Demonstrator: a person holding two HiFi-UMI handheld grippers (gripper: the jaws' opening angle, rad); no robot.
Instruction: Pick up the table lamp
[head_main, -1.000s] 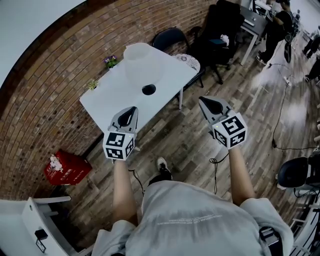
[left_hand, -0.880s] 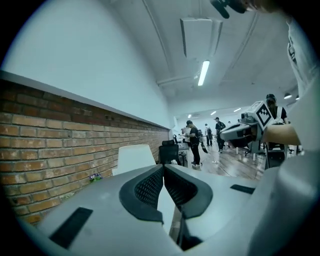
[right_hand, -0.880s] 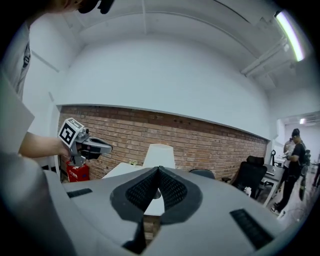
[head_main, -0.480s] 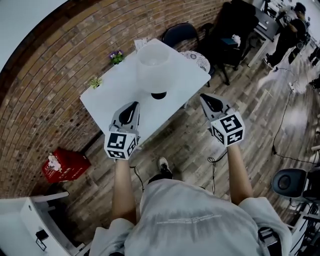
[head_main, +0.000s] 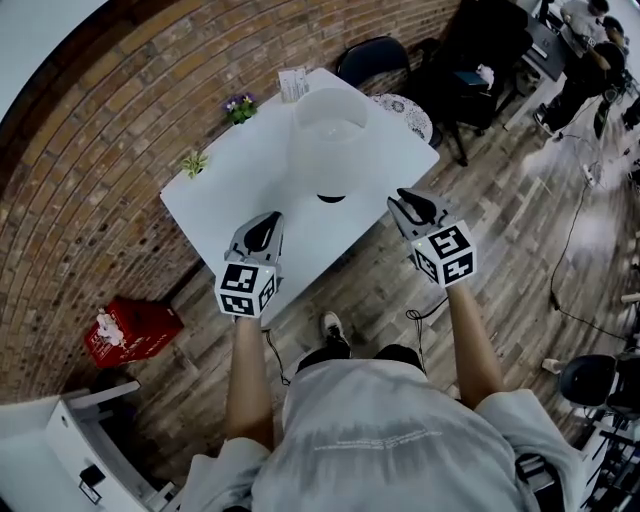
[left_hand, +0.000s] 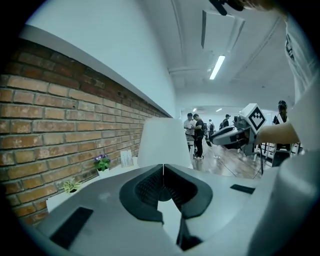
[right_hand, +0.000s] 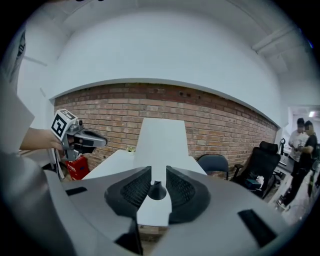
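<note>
Lower centre of head view: left gripper (head_main: 265, 222) jaws pressed together, nothing in them. Right gripper (head_main: 405, 203) jaws a bit apart, also empty. Both are short of the table lamp (head_main: 328, 135), which stands upper centre on the white table (head_main: 225, 190). Risk: wide shade hides the stem, so pinching the shade cld tip the lamp. Left jaws need spreading, else they'd just shove it.

White-shaded table lamp (head_main: 328, 130) sits mid white rectangular table (head_main: 225, 195), table against red brick wall (head_main: 90, 210). Left gripper (head_main: 268, 218) over near edge, right gripper (head_main: 400, 200) at same edge twd rt corner; lamp btwn, beyond both.
</note>
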